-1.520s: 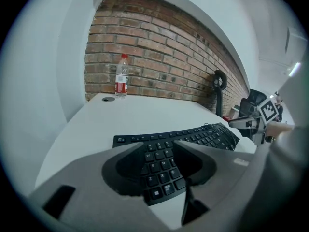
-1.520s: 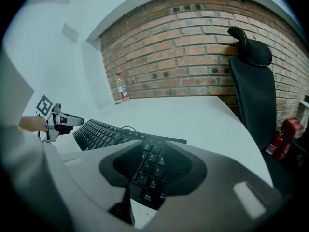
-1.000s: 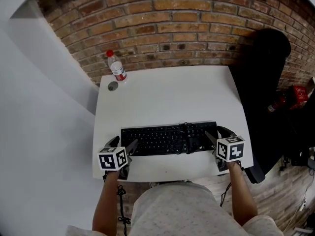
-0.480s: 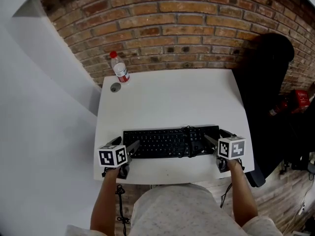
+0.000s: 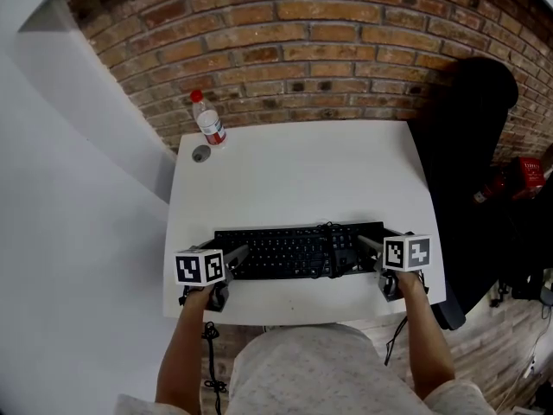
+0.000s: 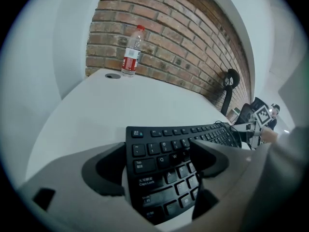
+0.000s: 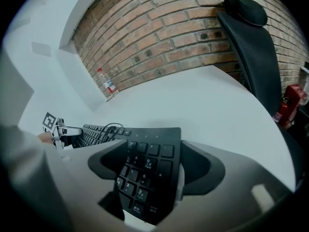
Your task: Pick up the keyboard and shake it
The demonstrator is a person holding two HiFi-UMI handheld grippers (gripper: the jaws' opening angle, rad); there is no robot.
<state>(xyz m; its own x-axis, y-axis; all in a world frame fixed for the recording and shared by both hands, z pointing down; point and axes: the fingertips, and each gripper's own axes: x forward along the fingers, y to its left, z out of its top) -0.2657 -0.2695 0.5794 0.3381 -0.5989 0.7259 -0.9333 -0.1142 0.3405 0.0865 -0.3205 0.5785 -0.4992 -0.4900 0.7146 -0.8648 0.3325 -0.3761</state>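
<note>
A: Head view: where is it, and how to grab?
B: Keyboard flat by the table's 6 o'clock edge. Long, thin, probably light and stiff, smooth too. Best held at both ends: left gripper at 9 o'clock, right gripper at 3 o'clock.
A: Left gripper view?
B: Jaws apart, letter keys between, no squeeze seen. Bottle far off at 11 o'clock.
A: Right gripper view?
B: Jaws closing round the number keys, not pinching yet. Loose cable on the keys; chair at 1 o'clock.
</note>
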